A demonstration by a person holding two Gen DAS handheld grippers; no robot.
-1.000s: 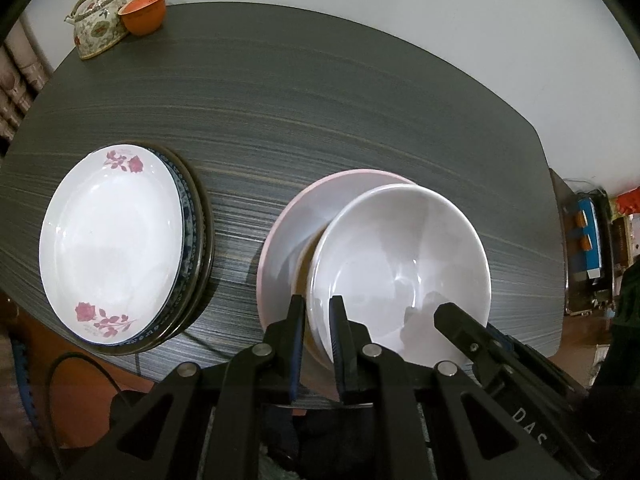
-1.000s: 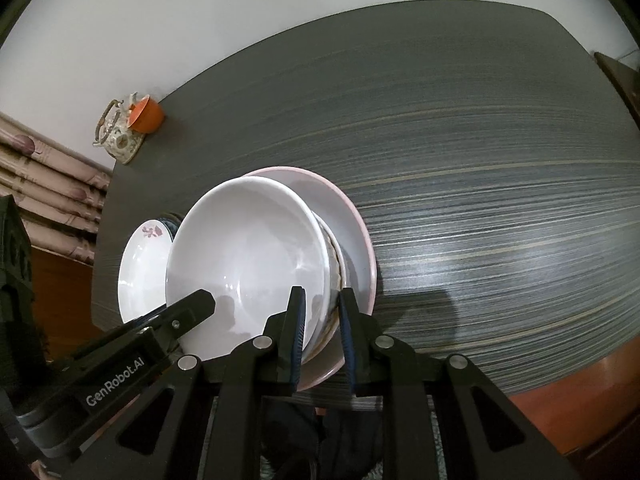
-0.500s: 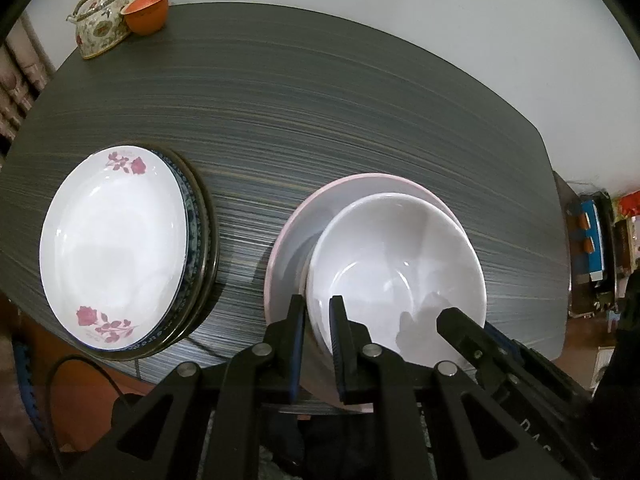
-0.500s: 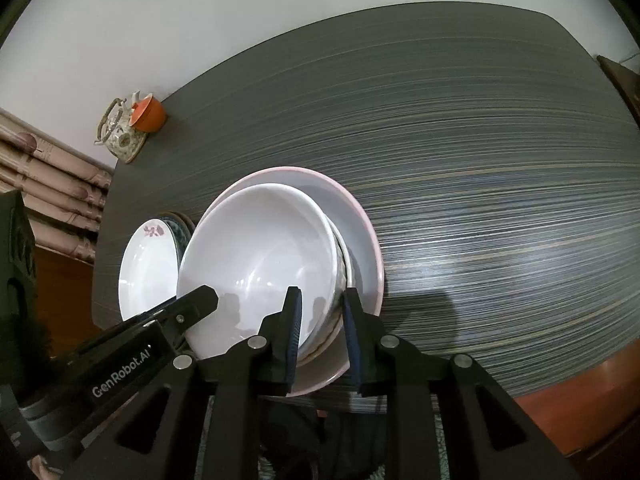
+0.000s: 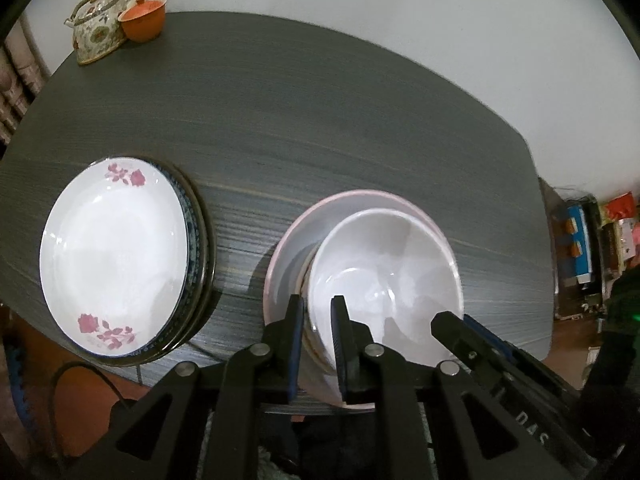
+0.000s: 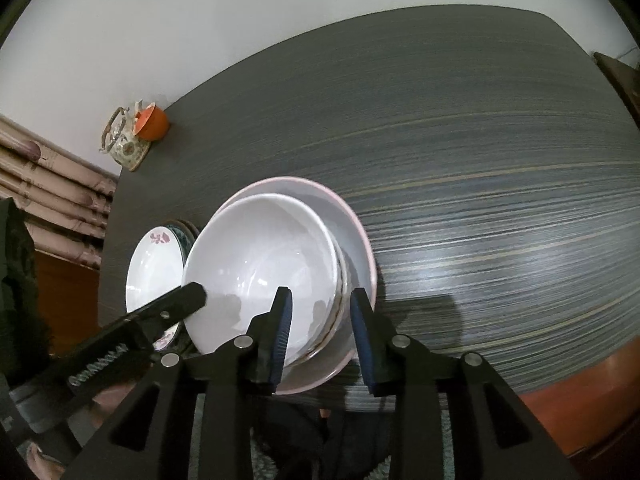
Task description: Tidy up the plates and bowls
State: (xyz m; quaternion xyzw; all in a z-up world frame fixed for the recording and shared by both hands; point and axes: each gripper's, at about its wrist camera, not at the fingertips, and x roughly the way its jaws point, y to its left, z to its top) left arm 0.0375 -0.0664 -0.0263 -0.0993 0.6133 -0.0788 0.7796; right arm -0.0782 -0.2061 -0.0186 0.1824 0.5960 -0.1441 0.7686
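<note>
A stack of nested white bowls (image 5: 384, 272) (image 6: 260, 264) sits inside a pink-rimmed plate (image 5: 292, 248) (image 6: 356, 240) near the table's front edge. My left gripper (image 5: 317, 320) is shut on the near-left rim of the bowls. My right gripper (image 6: 320, 312) stands open, with its fingers on either side of the bowls' right rim and a gap at each side. Each gripper's finger shows at the edge of the other's view. A stack of plates topped by a white plate with pink flowers (image 5: 112, 256) (image 6: 154, 264) lies to the left.
A flowered teapot (image 5: 98, 24) (image 6: 124, 140) and an orange cup (image 5: 144, 18) (image 6: 152, 124) stand at the far left corner of the dark striped table (image 5: 320, 120) (image 6: 480, 160). A white wall runs behind. Shelves with coloured boxes (image 5: 580, 240) stand to the right.
The bowls have come down into the pink plate and slid slightly toward its near side. My right gripper's fingers have spread apart and let go of the rim. The left grip looks unchanged.
</note>
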